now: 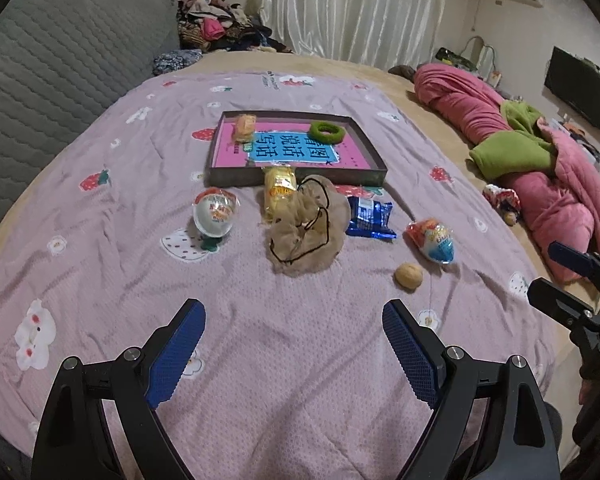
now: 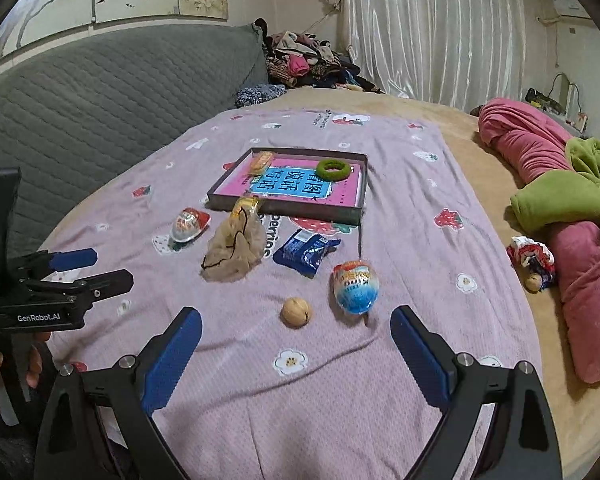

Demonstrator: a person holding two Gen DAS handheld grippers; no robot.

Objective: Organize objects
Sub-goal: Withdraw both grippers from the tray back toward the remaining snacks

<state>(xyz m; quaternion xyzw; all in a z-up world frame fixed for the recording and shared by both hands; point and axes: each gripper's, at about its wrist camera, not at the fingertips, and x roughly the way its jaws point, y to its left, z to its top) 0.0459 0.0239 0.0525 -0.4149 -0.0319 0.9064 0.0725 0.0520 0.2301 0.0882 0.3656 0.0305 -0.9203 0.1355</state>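
Pink bedspread (image 2: 340, 380) holds a walnut (image 2: 296, 311), toy egg (image 2: 355, 287); both grippers' jaws spread, empty.

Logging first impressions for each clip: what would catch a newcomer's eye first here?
Probably the shallow tray mid-bed, with its bright pink and blue book, a green ring and a snack packet inside. In front of it, loose items dot the lilac blanket: a beige drawstring pouch, a blue wrapper, two wrapped toy eggs and a walnut. Both grippers, left and right, stand open and empty in the foreground.
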